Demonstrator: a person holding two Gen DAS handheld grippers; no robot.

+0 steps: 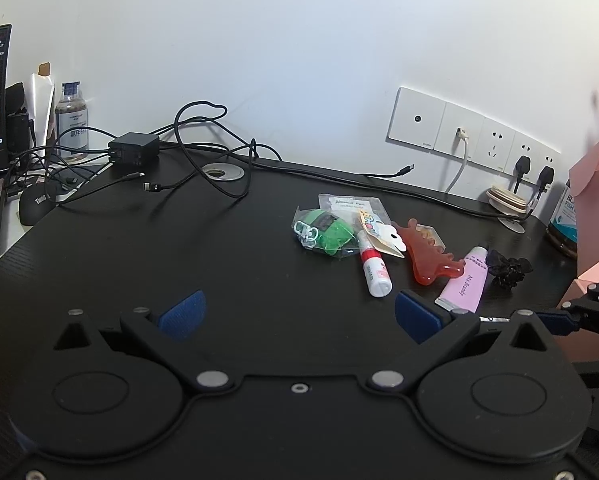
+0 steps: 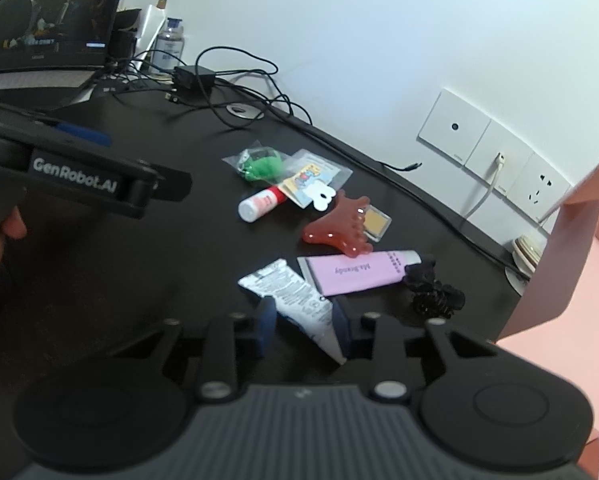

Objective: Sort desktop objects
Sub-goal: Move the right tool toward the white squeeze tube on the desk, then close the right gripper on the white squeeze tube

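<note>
Step now: picking up the silver tube [image 2: 299,308], one thing out of the pile to sort.
Right claw [image 2: 304,330]: nearly closed, blue pads pressed on both sides of the silver tube; looks like a good hold.
Silver tube: near the front edge of the desk [image 2: 147,280], just beside the pink tube [image 2: 359,272], flat end pointing away.
Left claw [image 1: 299,312]: wide open, holding nothing, low over the front part of the desk.
Rest of the pile: green toy in a bag [image 2: 259,164], white and red tube [image 2: 259,204], red comb thing [image 2: 339,224], black hair clip [image 2: 435,292], all close together in the middle toward the right side of the desk.
Pink box [image 2: 559,280]: open, at the right edge of the desk; likely the place to put things.
Next move: lift the silver tube straight up, carry over to the pink box, let go inside.
Watch out: the pink tube lies very close, so a gentle lift, no bumping.
</note>
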